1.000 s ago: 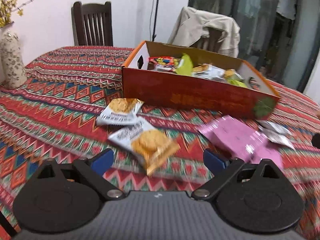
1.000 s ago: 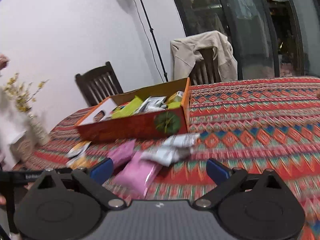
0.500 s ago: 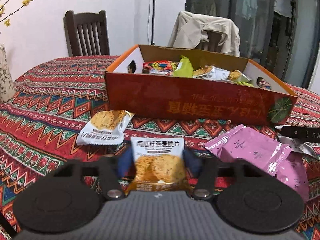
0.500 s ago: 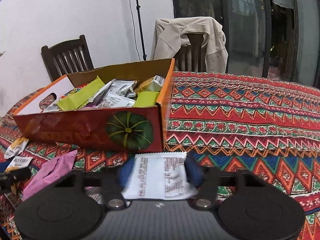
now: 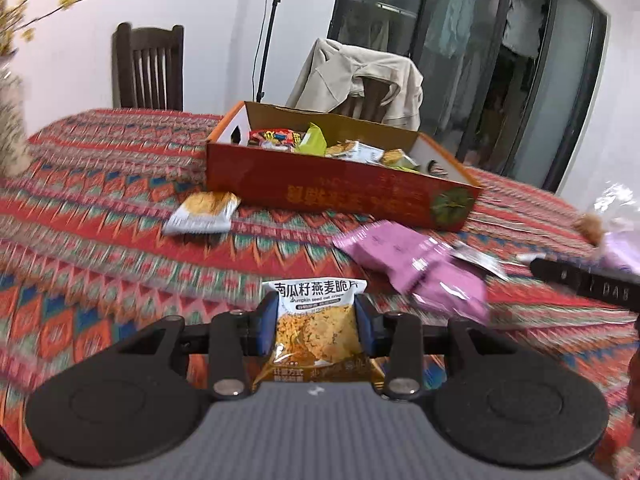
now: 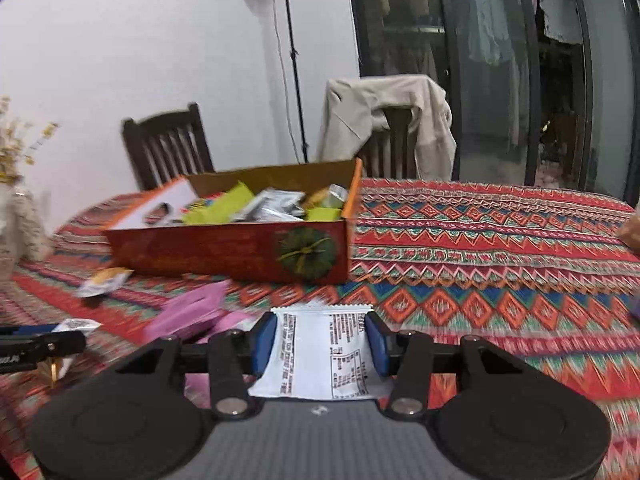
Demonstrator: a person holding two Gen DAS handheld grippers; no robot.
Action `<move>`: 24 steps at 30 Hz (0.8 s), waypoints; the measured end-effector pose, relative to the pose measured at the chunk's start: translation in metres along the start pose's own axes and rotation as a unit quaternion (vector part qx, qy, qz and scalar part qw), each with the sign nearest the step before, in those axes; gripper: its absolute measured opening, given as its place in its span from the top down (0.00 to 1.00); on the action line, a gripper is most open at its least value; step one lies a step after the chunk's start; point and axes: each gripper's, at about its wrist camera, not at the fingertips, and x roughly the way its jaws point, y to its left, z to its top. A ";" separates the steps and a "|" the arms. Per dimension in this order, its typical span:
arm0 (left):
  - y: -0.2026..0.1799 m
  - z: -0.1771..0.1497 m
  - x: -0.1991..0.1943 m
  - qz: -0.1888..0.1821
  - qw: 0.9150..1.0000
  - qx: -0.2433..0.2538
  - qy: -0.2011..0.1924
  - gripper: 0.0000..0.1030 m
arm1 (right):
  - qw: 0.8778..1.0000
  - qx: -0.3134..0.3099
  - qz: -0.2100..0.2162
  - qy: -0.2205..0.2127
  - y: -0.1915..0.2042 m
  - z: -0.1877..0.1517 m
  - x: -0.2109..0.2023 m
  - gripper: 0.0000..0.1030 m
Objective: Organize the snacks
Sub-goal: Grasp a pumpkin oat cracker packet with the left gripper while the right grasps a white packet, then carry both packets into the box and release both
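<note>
- Left gripper (image 5: 316, 326): jaws just closed, blue pads pressed against both sides of an orange oat-crisp packet (image 5: 315, 334), packet upright between them.
- Right gripper (image 6: 319, 342): jaws likewise just closed, clamped on a white packet (image 6: 320, 354) shown print side up.
- Red cardboard box (image 6: 224, 246): open-topped, already part-filled with snacks, standing ahead of both grippers on the patterned tablecloth (image 6: 500, 248); likely destination for both packets.
- Still loose on the cloth: a second crisp packet (image 5: 204, 213) just beside the box's front wall, pink packets (image 5: 404, 256) near its pumpkin-marked corner.
- Risk, slippage: smooth, air-filled film gripped by its edges; possible squirm or drop under a quick swing.
- Risk, crushing: brittle crisps inside, vulnerable to hard squeezing.
- Risk, collision: both grippers bound for one box, close together; also a low carry catching the front wall and shoving the box.
</note>
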 end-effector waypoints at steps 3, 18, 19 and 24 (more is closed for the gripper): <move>-0.002 -0.017 -0.030 -0.005 1.000 0.005 -0.004 0.61 | 1.000 0.001 0.019 -0.007 0.014 -0.023 -0.043 0.55; -0.001 -0.017 -0.062 -0.037 0.999 0.017 -0.020 0.61 | 0.999 -0.013 0.052 0.004 0.054 -0.071 -0.105 0.55; 0.002 -0.007 -0.059 -0.044 0.999 0.018 -0.023 0.61 | 0.998 -0.013 0.055 0.001 0.055 -0.066 -0.104 0.55; 0.011 0.053 -0.026 -0.067 0.997 0.027 -0.037 0.60 | 0.997 -0.029 0.074 -0.021 0.053 -0.023 -0.081 0.55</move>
